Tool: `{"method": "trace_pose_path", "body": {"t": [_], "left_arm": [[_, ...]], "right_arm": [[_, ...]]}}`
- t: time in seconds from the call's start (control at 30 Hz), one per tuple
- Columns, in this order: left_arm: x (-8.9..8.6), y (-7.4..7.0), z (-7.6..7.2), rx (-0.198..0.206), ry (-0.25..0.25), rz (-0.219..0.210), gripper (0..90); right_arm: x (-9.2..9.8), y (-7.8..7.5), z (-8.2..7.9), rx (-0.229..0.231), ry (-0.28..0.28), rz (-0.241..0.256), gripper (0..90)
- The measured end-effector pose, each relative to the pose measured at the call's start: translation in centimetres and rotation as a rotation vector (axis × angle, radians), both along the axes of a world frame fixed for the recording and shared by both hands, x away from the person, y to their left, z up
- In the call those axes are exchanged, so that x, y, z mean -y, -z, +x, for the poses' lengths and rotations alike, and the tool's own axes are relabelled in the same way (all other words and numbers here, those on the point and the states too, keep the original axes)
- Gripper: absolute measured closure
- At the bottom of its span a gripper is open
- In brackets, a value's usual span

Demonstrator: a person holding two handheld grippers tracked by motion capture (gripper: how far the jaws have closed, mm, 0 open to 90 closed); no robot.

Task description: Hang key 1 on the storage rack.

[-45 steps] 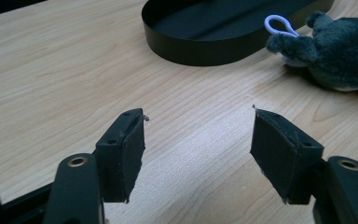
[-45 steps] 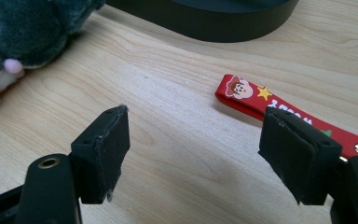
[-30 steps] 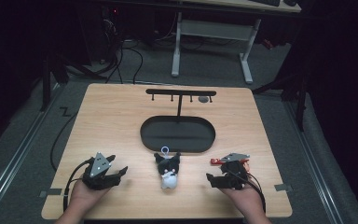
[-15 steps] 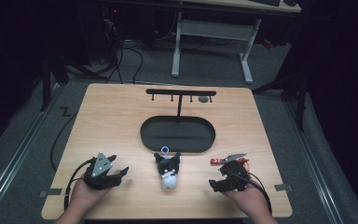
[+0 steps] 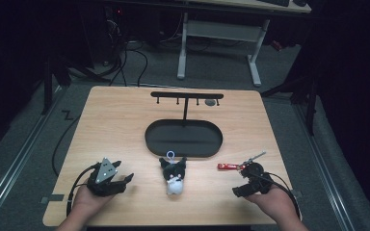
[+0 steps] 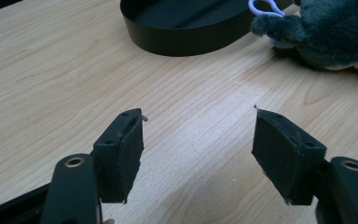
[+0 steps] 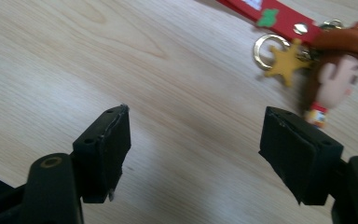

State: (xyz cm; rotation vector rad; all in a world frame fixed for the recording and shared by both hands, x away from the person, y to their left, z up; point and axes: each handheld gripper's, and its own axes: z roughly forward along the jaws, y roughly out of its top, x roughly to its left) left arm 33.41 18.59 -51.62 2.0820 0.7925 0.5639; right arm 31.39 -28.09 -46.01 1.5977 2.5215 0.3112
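I see a small black and white plush cat [image 5: 173, 176] lying on the wooden bench [image 5: 120, 130], near the front and in the middle. It has a little white ring on top of its head. Just behind it sits a black oval tray [image 5: 183, 138], and a thin black rack [image 5: 186, 96] with small pegs stands up from the far side of that tray. To the right of the plush cat lies a red strap keychain [image 5: 232, 166]. In the right claw view I can see the keychain [image 7: 307, 42] has a yellow star, a gold ring and a tiny cowboy figure on it. My left claw [image 5: 120, 180] rests at the near left of the bench, held in a hand [image 5: 87, 202]. Its jaws are wide apart and hold nothing. My right claw [image 5: 250, 168] is at the near right, just beside the keychain. Its jaws are wide apart too, with bare wood between them, and the cowboy figure sits just past the right jaw.
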Motion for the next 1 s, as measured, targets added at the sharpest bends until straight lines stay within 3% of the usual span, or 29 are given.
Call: {"method": "trace_pose_path", "body": {"t": [0.4, 0.47, 0.57, 1.0], "left_arm": [[0.2, 0.2, 0.1, -0.013, 0.009, 0.016, 33.8], [0.3, 0.2, 0.1, -0.011, 0.009, 0.019, 33.8], [0.3, 0.2, 0.0, -0.01, 0.008, 0.017, 33.8], [0.3, 0.3, 0.0, -0.012, 0.005, 0.023, 33.8]], "right_arm": [[3.2, -0.6, 1.5, -0.001, 0.047, -0.009, 27.9], [3.9, -0.7, 2.1, 0.021, 0.062, -0.012, 35.3], [4.1, -0.6, 2.5, 0.019, 0.074, -0.011, 39.4], [5.0, 1.5, 5.0, -0.011, 0.127, -0.043, 49.0]]}}
